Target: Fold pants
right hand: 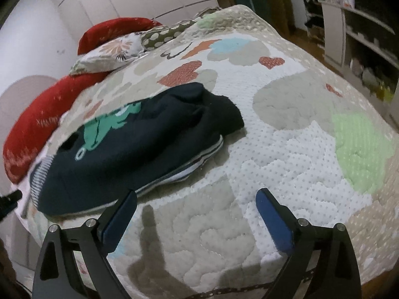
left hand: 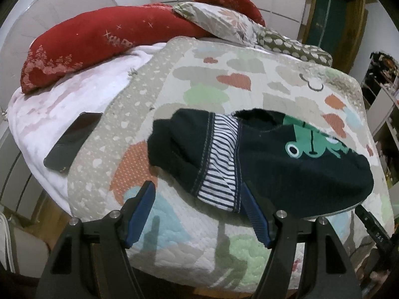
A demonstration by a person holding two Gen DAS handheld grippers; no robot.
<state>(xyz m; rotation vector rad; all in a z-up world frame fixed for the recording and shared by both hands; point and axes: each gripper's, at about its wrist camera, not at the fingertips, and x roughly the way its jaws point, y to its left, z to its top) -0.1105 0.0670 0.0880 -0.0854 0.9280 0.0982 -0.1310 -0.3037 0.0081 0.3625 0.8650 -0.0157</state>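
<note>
The dark navy pants with a green frog print and a white-and-navy striped side panel lie crumpled on the quilted bedspread. My left gripper is open just in front of their near edge, the striped panel's end between its fingertips. In the right wrist view the pants lie left of centre. My right gripper is open and empty over bare quilt, its left finger beside the pants' near hem.
A black phone lies on a white blanket at the bed's left. Red pillows and patterned pillows sit at the head. Shelves stand beyond the bed's right side. The other gripper's tip shows at lower right.
</note>
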